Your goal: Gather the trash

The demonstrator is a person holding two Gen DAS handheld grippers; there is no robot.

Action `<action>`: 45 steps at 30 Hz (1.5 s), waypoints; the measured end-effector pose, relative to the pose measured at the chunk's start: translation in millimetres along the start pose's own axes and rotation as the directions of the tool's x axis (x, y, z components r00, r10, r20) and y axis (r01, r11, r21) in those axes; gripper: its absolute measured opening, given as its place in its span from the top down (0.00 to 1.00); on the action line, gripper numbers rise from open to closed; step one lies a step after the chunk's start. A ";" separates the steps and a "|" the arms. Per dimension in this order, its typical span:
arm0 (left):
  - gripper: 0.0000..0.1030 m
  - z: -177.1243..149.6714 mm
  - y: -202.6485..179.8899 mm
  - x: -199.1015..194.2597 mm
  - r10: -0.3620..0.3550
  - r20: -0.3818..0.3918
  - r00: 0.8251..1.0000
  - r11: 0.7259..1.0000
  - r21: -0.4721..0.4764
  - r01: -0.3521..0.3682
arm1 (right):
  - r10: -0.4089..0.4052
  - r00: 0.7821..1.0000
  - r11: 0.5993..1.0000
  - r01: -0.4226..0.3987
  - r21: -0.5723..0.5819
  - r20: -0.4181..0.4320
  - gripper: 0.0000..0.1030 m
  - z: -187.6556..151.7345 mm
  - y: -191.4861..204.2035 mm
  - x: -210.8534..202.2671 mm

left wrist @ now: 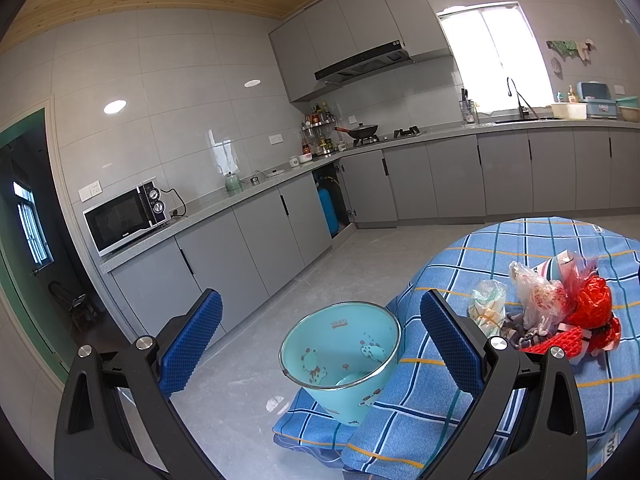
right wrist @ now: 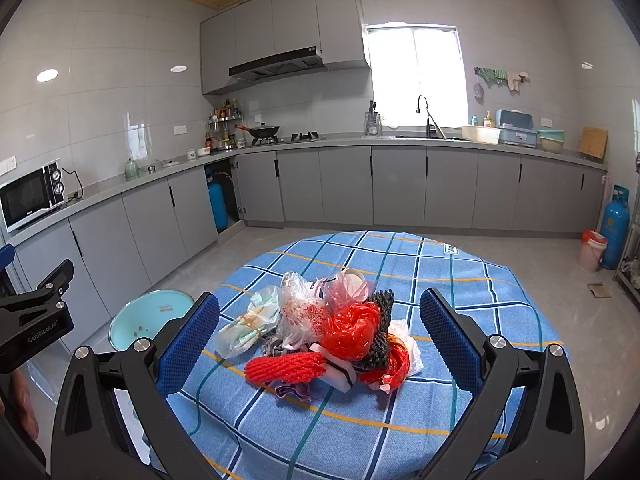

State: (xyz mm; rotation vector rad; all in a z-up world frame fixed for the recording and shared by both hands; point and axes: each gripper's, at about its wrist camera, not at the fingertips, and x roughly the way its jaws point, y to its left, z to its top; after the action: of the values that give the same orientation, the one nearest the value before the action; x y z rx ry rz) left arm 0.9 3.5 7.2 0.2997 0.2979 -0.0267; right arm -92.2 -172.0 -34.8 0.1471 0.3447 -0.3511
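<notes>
A teal bin stands at the nine o'clock edge of the round table, framed by the left gripper, its fingers spread wide and empty. At the table's centre sits the trash pile, flanked by the right gripper, equally wide and holding nothing.

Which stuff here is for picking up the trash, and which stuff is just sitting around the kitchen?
For the job:
trash pile on the blue checked tablecloth
teal bin beside the table
left gripper, open
right gripper, open

Just sitting around:
microwave
wok
blue gas cylinder
pink bucket
</notes>
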 end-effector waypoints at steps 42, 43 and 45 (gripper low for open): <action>0.05 -60.3 -135.9 146.4 -0.189 -0.162 0.968 0.968 0.136 0.211 | -0.139 0.986 0.990 0.136 -0.033 -0.092 0.26 -47.1 -33.7 111.0; 0.05 -61.6 -138.2 148.6 -0.197 -0.168 0.966 0.966 0.136 0.221 | -0.128 0.987 0.992 0.126 -0.032 -0.100 0.27 -48.2 -33.7 112.5; 0.05 -64.0 -144.7 152.4 -0.209 -0.178 0.962 0.961 0.143 0.235 | -0.121 0.986 0.992 0.118 -0.038 -0.112 0.30 -50.3 -32.8 115.7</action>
State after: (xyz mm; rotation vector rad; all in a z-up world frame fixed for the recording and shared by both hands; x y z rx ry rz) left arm 118.2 -113.1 -137.3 0.4308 0.4907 -0.2514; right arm -17.4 -228.4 -125.4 0.1167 0.4733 -0.4567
